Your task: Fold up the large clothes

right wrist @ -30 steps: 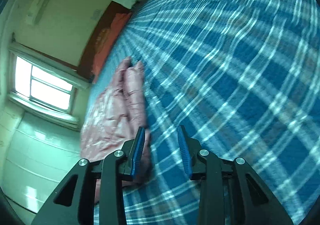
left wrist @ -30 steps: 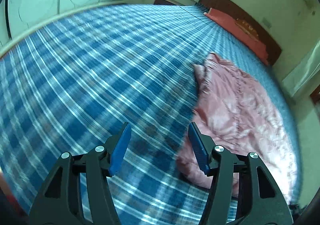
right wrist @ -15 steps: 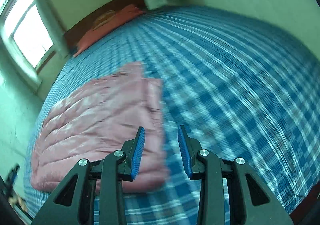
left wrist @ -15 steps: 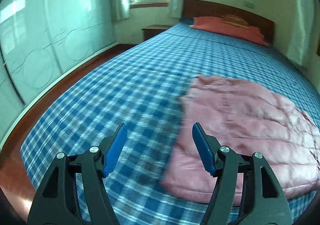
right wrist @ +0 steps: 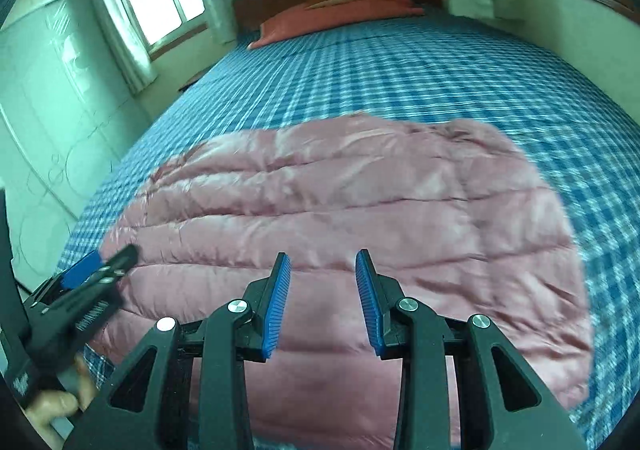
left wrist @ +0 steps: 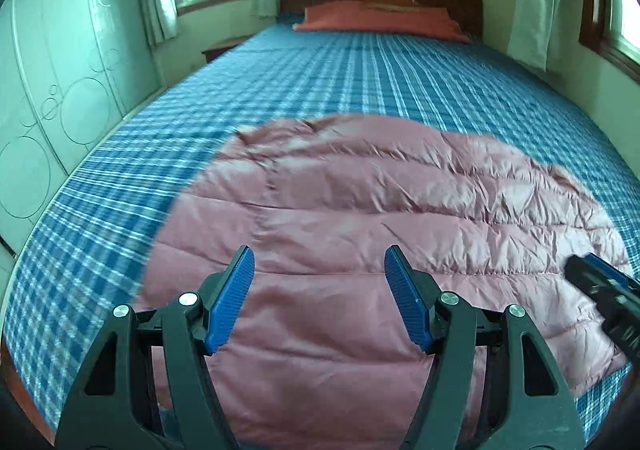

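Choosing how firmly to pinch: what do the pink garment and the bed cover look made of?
Pink garment: probably thin, glossy synthetic shell over padding, judging by its sheen, fine crinkles and stitched puffy bands. Bed cover: seemingly matte woven cloth, blue-and-white plaid, lying flat without shine.

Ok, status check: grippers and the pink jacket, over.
Left gripper open, empty, jaws just widened. Right gripper open, empty. Pink jacket flat on bed. Nothing in the way.

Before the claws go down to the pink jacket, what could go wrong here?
1. The pink jacket looks shiny and puffy, so the open left claw or right claw may slip off, or pinch only the top layer.
2. It lies near the foot edge of the bed; a pull toward the person could drag it off.
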`<state>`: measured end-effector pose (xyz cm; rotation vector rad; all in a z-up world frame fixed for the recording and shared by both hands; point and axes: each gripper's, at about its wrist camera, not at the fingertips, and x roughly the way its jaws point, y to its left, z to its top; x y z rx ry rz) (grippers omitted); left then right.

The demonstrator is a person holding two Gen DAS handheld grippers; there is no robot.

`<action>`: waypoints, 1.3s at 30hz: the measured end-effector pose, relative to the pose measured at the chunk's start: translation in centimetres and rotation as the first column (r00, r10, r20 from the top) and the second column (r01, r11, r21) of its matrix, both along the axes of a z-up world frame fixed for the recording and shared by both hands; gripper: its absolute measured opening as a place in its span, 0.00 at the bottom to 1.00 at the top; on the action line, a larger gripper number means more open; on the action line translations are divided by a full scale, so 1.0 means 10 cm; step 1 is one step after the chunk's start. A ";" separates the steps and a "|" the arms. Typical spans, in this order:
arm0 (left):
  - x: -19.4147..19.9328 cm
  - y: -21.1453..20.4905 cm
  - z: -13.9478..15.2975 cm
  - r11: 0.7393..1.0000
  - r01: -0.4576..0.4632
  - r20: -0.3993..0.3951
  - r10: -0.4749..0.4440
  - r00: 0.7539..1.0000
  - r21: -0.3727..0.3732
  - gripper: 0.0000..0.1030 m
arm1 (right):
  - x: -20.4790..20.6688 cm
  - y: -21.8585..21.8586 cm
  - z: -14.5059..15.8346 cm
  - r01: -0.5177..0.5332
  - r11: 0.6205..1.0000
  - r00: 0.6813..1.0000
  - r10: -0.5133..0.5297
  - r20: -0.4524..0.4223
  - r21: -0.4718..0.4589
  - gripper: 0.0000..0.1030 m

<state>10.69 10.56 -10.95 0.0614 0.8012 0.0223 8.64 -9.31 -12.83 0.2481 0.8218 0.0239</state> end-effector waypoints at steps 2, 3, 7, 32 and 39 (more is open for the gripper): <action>0.07 -0.10 -0.13 1.000 0.004 -0.030 -0.003 1.000 0.025 0.65 | 0.07 0.11 -0.06 -0.014 1.000 1.000 0.014 -0.008 -0.028 0.34; 0.10 -0.12 -0.19 1.000 0.005 -0.046 -0.004 0.999 0.031 0.65 | 0.11 0.15 -0.10 -0.019 0.999 1.000 0.019 -0.015 -0.040 0.34; 0.16 -0.15 -0.40 1.000 -0.002 -0.079 0.004 0.997 0.031 0.65 | 0.23 0.22 -0.31 -0.024 0.997 0.998 0.020 -0.058 -0.070 0.34; 0.80 -0.42 -0.43 0.983 0.035 -0.133 -0.011 0.991 0.179 0.63 | 0.96 0.28 -0.44 -0.027 0.987 0.987 0.001 -0.158 -0.157 0.34; 0.81 -0.30 -0.46 0.988 0.012 -0.129 0.008 0.992 0.153 0.65 | 0.85 0.40 -0.32 -0.037 0.974 0.989 0.003 -0.150 -0.223 0.34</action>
